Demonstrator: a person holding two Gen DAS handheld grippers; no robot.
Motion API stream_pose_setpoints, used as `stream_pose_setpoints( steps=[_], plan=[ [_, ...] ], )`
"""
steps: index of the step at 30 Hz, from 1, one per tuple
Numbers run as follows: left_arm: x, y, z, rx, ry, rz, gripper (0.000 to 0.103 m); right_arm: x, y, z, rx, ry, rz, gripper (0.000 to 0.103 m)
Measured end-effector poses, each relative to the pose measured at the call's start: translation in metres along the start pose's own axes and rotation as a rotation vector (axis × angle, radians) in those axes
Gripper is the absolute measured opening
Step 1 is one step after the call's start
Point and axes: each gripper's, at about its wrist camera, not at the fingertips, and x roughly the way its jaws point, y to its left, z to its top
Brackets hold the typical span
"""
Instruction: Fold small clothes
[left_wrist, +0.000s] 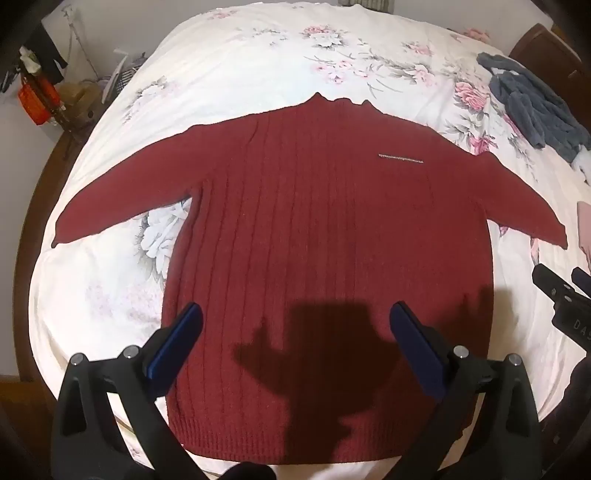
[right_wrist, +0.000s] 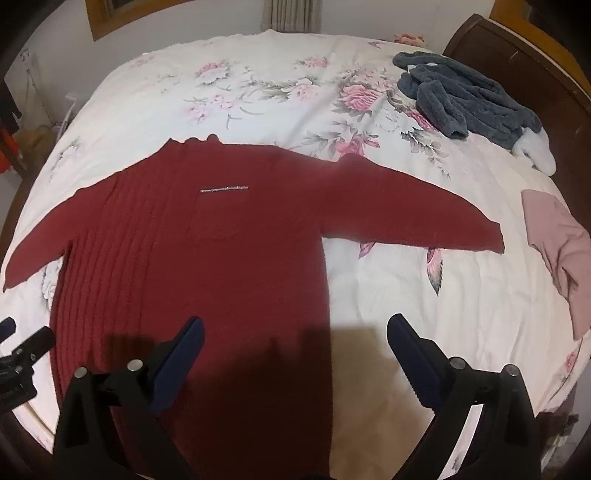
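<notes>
1. On the bed (left_wrist: 110, 280), we are seeing a dark red sweater (left_wrist: 325, 229) lying flat and face up — collar at the far side, hem nearest the cameras, both sleeves spreading outward and slanting down toward us.
2. We are noticing a ribbed knit: raised vertical cords are running down the body, with a tighter ribbed band along the hem and a thin pale stitched strip (left_wrist: 400, 158) sitting on the chest.
3. We are holding the left gripper (left_wrist: 295, 325) above the lower part of the sweater, its blue-padded jaws standing wide apart and gripping nothing; its shadow is falling on the knit.
4. We are holding the right gripper (right_wrist: 293, 338) over the sweater's right edge near the hem — jaws likewise spread wide and empty.
5. We are seeing a soft white bedsheet (right_wrist: 258, 92) printed with pink and grey flowers, lying slightly wrinkled.
6. A fuzzy dark grey garment (right_wrist: 469, 99) is sitting crumpled at the far right, well apart from the sweater, and a smooth dusty-pink cloth (right_wrist: 557, 243) is lying near the right sleeve's cuff.
</notes>
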Motion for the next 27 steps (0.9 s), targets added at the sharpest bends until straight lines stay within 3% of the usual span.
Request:
stream_pose_setpoints(
  steps=[8,9,22,27],
  plan=[
    [0.001,0.006,0.000,0.000,-0.017,0.057,0.100,-0.003,0.000,0.006,0.028,-0.008,0.023,0.099],
    [0.007,0.012,0.002,0.027,0.014,0.010,0.100,-0.003,0.000,0.007,0.028,-0.008,0.024,0.099],
    [0.014,0.008,0.010,0.030,0.007,0.021,0.100,0.001,0.012,0.010,-0.010,-0.019,-0.003,0.099],
    [0.017,0.008,0.013,0.041,-0.003,0.053,0.100,0.008,0.014,0.014,-0.002,0.012,0.035,0.098]
  ],
)
